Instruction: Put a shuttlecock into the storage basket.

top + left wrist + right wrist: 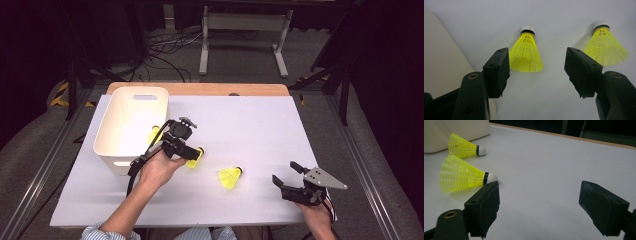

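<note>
Work in hand, as judged: gathering yellow plastic mesh shuttlecocks into the white plastic bin (131,127), which stands at the far left corner of the white table (260,125).

Progress: none of the visible shuttlecocks is held. Whether the bin already holds any cannot be told; its visible interior looks bare.

Left gripper (192,150): hovers just off the bin's right wall, near the middle of the table. In the left gripper view the jaws stand wide apart with nothing between the pads. The first yellow shuttlecock (526,53) lies on the table just ahead of the jaws, white cork tip pointing away and its skirt close to the left pad. Judged step: lining up for the grasp, not yet closed.

Second yellow shuttlecock (230,177): lies toward the near edge of the table, between the two grippers, untouched.

A bit of yellow (154,134) shows beside the bin's right wall, behind the left gripper; possibly a third shuttlecock, mostly hidden.

Right gripper (289,176): rests by the near right corner of the table. In the right gripper view its jaws gape wide and hold nothing.

Left to do, as judged: grasp, carry and drop for each shuttlecock on the table.

Writing: no brand, label or readable text on shuttlecocks, bin or grippers.
</note>
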Available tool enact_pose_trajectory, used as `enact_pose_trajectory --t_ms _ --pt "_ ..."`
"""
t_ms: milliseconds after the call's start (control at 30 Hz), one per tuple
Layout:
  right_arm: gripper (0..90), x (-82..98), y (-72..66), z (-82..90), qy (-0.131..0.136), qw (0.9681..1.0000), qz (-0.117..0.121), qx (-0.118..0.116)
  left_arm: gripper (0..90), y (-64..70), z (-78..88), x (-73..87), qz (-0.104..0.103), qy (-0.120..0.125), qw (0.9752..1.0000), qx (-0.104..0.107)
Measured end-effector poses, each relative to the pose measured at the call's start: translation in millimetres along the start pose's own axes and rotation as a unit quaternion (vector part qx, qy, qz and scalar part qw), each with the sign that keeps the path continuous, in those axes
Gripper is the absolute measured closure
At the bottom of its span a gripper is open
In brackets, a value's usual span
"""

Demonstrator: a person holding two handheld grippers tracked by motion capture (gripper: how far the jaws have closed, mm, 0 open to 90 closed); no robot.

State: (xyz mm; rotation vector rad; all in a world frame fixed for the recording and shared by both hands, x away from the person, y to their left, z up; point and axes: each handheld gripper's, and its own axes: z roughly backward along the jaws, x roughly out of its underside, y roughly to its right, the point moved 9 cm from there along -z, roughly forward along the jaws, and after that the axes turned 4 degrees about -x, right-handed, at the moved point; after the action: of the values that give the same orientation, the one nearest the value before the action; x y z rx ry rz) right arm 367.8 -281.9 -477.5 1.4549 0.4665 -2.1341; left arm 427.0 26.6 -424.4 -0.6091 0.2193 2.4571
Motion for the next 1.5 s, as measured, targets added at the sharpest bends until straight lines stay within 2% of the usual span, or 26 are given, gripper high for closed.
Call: enact_pose_trajectory --t_ms 367,500,733,967,1000,1467,1500 --pt "17.5 0.0 -0.2 -0.1 0.0 1.0 0.001 -0.001 38.2 6.0 -7.8 8.1 0.003 -0.009 1.0 0.002" --pt "17.5 0.0 0.0 0.2 0.0 1.0 0.0 0.0 38.2 7.8 -11.8 10.1 -0.004 -0.013 0.9999 -0.001" --pt "17.5 -0.1 -0.1 0.2 0.0 1.0 0.0 0.0 38.5 9.8 -17.2 14.9 0.007 -0.015 0.9999 0.005" --pt "17.5 -0.1 -0.1 0.2 0.0 1.0 0.0 0.0 38.8 12.0 -24.9 19.6 0.006 -0.019 0.9998 0.001" --pt "17.5 -0.2 0.0 0.3 0.001 1.0 -0.001 0.001 39.0 12.0 -27.2 20.7 0.002 -0.023 0.9997 -0.003" --pt "17.5 -0.2 -0.1 0.3 0.001 1.0 0.0 0.0 40.8 9.9 -43.0 26.5 0.014 -0.038 0.9992 -0.001" --pt "17.5 -0.2 -0.1 0.3 0.001 1.0 0.0 0.0 40.9 10.7 -44.3 27.0 0.02 -0.04 0.999 0.001"
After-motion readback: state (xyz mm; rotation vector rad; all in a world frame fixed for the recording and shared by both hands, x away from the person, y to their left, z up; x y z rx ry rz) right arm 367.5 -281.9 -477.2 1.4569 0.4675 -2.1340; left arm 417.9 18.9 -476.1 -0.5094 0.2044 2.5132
